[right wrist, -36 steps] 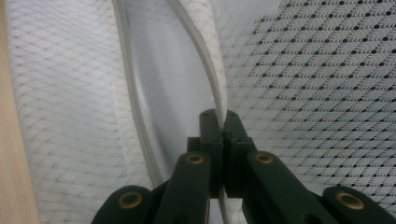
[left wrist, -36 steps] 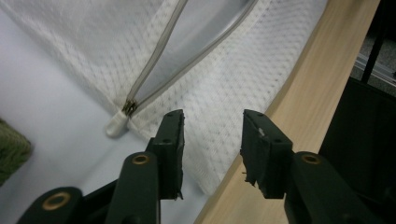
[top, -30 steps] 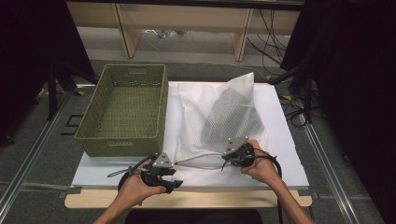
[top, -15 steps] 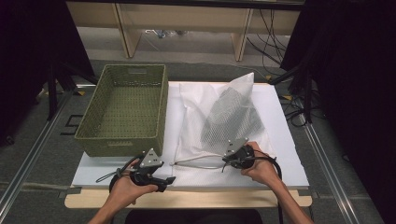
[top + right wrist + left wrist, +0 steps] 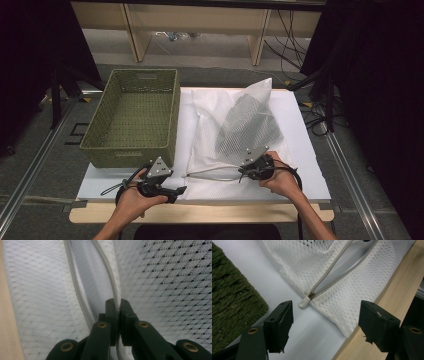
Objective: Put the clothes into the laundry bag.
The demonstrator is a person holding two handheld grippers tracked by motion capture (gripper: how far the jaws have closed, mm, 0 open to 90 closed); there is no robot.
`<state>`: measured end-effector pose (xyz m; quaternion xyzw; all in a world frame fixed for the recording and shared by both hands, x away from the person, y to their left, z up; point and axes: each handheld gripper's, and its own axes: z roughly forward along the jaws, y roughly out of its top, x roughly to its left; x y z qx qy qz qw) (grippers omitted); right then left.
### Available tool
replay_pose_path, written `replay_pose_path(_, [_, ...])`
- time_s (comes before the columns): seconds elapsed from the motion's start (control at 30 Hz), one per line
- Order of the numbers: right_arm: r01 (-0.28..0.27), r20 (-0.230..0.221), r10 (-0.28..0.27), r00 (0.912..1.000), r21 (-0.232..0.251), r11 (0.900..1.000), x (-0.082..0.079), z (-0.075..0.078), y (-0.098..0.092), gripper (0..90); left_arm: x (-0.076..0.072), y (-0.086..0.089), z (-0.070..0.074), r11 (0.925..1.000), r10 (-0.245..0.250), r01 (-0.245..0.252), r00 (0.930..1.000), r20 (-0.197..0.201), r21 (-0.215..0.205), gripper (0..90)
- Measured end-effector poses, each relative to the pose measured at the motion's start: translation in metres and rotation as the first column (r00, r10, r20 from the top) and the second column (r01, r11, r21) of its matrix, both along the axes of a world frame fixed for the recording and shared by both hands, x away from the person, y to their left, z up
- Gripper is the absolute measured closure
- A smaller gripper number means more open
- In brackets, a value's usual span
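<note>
White mesh laundry bag lying on the table beside the basket, left gripper newly spread off the zipper pull, right gripper pinching the zipper edge (opening seemingly done).

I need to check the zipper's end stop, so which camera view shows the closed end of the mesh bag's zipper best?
The left gripper view: the zipper end sits sharp and unobstructed between the open jaws. The high view shows it as a thin pale line. The right gripper view shows the zipper's open edges, not the end.
</note>
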<state>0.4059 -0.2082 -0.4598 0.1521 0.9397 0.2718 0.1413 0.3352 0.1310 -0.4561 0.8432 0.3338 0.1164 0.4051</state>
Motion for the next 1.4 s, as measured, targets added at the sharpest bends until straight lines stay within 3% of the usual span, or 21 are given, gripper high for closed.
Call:
replay_pose_path(0.27, [-0.003, -0.001, 0.003, 1.0000, -0.006, 1.000, -0.001, -0.001, 0.001, 84.5, 0.000, 0.000, -0.001, 0.9999, 0.010, -0.010, 0.9999, -0.004, -0.007, 27.4])
replay_pose_path(0.33, [0.003, -0.006, -0.003, 1.0000, -0.001, 1.000, 0.000, -0.002, 0.000, 82.9, 0.000, 0.000, -0.001, 0.9999, 0.004, -0.004, 1.0000, 0.000, 0.013, 27.4])
replay_pose_path(0.37, [0.011, -0.017, -0.011, 0.9998, -0.001, 1.000, 0.000, -0.002, 0.000, 82.4, 0.000, -0.001, -0.002, 1.0000, 0.002, -0.002, 1.0000, -0.007, 0.004, 27.4])
replay_pose_path(0.43, [0.002, 0.000, -0.002, 1.0000, 0.009, 1.000, 0.001, -0.002, -0.001, 79.8, 0.000, -0.002, -0.002, 0.9996, -0.002, 0.002, 1.0000, -0.005, 0.029, 27.4])
replay_pose_path(0.5, [0.016, -0.017, -0.015, 0.9997, 0.019, 1.000, 0.001, 0.000, -0.002, 71.8, -0.002, -0.004, -0.002, 0.9999, -0.011, 0.011, 0.9999, -0.006, 0.006, 27.3])
replay_pose_path(0.6, [0.058, -0.007, -0.058, 0.9983, 0.055, 0.997, 0.002, 0.006, -0.005, 57.0, -0.002, -0.004, -0.002, 0.9999, -0.013, 0.013, 0.9999, -0.009, -0.002, 27.1])
replay_pose_path(0.67, [0.094, -0.012, -0.093, 0.9956, 0.108, 0.990, 0.002, 0.011, -0.010, 51.8, -0.002, -0.004, -0.001, 1.0000, -0.007, 0.007, 1.0000, -0.005, 0.001, 27.0])
replay_pose_path(0.8, [0.106, 0.006, -0.110, 0.9939, 0.200, 0.974, 0.003, 0.023, -0.020, 45.0, -0.002, -0.004, -0.001, 0.9999, -0.002, 0.002, 1.0000, -0.005, -0.016, 26.8])
replay_pose_path(1.0, [0.204, 0.011, -0.216, 0.9763, 0.293, 0.934, 0.001, 0.027, -0.036, 41.8, -0.003, -0.005, 0.001, 0.9998, 0.002, -0.002, 1.0000, -0.005, -0.020, 26.5])
replay_pose_path(1.07, [0.222, 0.017, -0.239, 0.9708, 0.311, 0.924, 0.000, 0.027, -0.041, 40.2, -0.003, -0.005, 0.002, 0.9993, -0.006, 0.006, 1.0000, -0.006, -0.036, 26.5])
replay_pose_path(1.17, [0.238, 0.022, -0.258, 0.9658, 0.320, 0.917, -0.002, 0.026, -0.048, 39.9, -0.004, -0.005, 0.003, 0.9985, 0.008, -0.008, 1.0000, -0.004, -0.053, 25.9])
replay_pose_path(1.2, [0.245, 0.005, -0.260, 0.9655, 0.328, 0.912, -0.003, 0.026, -0.050, 39.9, -0.006, -0.007, 0.005, 0.9974, 0.015, -0.016, 0.9999, -0.004, -0.070, 25.3])
replay_pose_path(1.27, [0.263, 0.008, -0.282, 0.9592, 0.337, 0.904, -0.005, 0.026, -0.053, 39.3, -0.006, -0.006, 0.006, 0.9979, 0.010, -0.009, 0.9999, 0.004, -0.063, 25.0])
replay_pose_path(1.33, [0.264, 0.007, -0.285, 0.9586, 0.347, 0.900, -0.007, 0.027, -0.056, 38.7, -0.007, -0.007, 0.006, 0.9975, 0.016, -0.015, 0.9999, 0.004, -0.069, 24.3])
replay_pose_path(1.37, [0.270, -0.016, -0.283, 0.9589, 0.356, 0.895, -0.009, 0.027, -0.056, 38.2, -0.007, -0.007, 0.007, 0.9977, 0.003, -0.002, 1.0000, 0.004, -0.068, 24.3])
replay_pose_path(1.4, [0.265, 0.008, -0.286, 0.9581, 0.356, 0.896, -0.009, 0.027, -0.058, 38.0, -0.007, -0.008, 0.007, 0.9978, -0.001, 0.001, 1.0000, 0.008, -0.066, 24.2])
